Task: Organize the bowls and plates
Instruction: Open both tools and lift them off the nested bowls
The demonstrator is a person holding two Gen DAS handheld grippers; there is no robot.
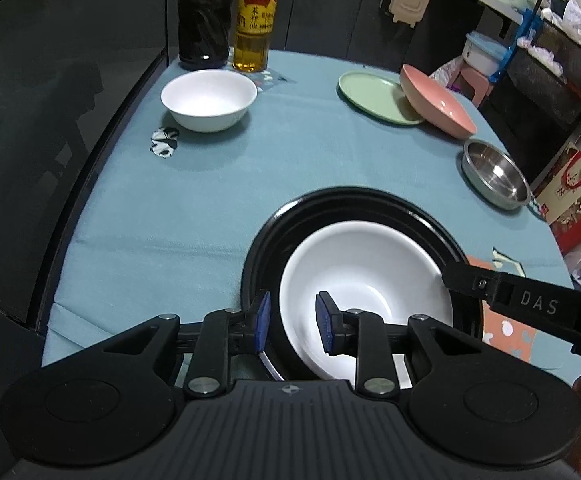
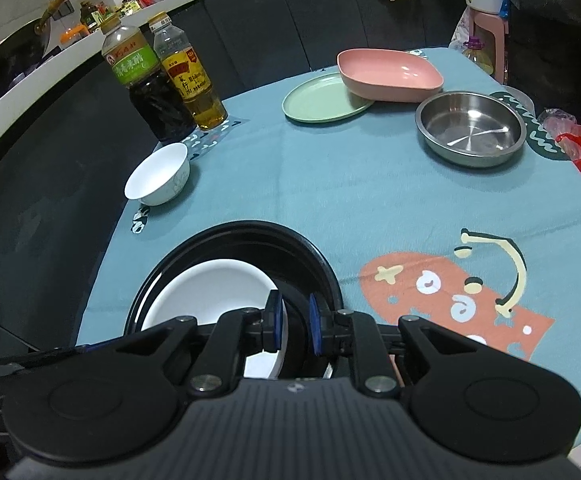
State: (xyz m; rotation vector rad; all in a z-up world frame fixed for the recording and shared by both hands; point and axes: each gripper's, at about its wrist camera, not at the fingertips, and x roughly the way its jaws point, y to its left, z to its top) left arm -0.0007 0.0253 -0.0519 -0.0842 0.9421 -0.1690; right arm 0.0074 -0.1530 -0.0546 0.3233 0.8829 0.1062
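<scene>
A: One nesting done: white bowl [image 1: 366,292] sits in black plate [image 1: 350,204]. Left gripper [image 1: 292,322] straddles its rim, pads apart. Right gripper [image 2: 292,326]?

B: Straddling the other rim; contact unclear. Remaining: small bowl [image 1: 209,98], green plate [image 1: 370,96], pink bowl [image 1: 436,102], steel bowl [image 1: 495,174].

the left gripper [image 1: 292,322] was matte black plastic, with a ribbed central housing bearing a small round emblem and 2 broad rounded lobes, each with a circular recess. silver screw heads marked the pivots of its angled linkage arms. its 2 fingers ended in blue pads [image 1: 263,322]. the right gripper [image 2: 293,328] had the same build and blue pads [image 2: 313,326]; its side carried the pale letters "das".
</scene>
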